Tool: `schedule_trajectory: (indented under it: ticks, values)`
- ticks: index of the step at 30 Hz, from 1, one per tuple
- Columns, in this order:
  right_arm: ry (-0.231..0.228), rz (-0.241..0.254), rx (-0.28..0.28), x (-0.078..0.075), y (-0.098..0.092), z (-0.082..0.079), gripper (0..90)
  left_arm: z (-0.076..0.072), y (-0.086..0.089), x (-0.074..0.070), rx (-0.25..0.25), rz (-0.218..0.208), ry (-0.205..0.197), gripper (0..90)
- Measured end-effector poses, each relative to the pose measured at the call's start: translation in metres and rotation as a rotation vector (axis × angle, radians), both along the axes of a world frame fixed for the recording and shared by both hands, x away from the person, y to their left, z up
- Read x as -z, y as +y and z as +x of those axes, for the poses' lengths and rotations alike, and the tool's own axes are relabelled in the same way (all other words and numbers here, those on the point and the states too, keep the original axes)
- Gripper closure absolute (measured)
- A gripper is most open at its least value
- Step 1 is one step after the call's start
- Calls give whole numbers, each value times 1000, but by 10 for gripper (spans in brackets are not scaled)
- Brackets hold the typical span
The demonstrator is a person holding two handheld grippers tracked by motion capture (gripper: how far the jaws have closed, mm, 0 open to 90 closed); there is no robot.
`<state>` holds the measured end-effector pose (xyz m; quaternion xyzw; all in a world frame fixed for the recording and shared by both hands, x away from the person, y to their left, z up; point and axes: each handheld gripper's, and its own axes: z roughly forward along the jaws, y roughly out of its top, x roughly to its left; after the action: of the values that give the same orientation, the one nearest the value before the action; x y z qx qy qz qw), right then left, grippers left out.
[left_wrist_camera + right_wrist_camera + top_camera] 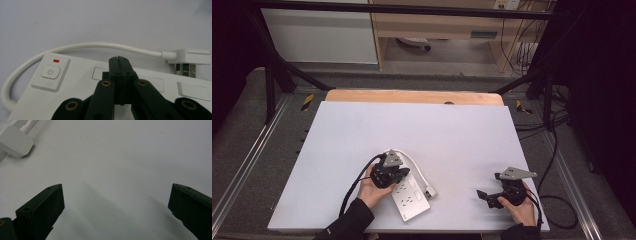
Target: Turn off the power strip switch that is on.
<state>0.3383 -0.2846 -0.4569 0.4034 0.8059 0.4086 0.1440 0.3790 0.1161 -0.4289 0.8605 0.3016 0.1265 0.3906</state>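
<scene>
Left gripper view: left hand-held gripper (119, 60), jaws pressed together, sits atop the power strip (75, 85); right hand-held gripper (490, 197) gapes, well apart.

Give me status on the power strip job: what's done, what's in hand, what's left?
Done: little to show. The plug lies unplugged beside the power strip, cord looped behind it.
In hand: the left gripper, jaws shut, sits over the strip's top face, beside the power button.
Left: the right gripper hangs open over bare table, holding nothing; whatever involves the plug looks unstarted.
</scene>
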Motion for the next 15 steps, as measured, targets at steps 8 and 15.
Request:
schedule_trajectory:
  ticks: [8,15]
  values:
    - [0,0,0,0,0,0,11,0,0,1,5,0,-3,898]
    - [-3,0,0,0,0,0,11,-4,-6,3,32,11,-17,900]
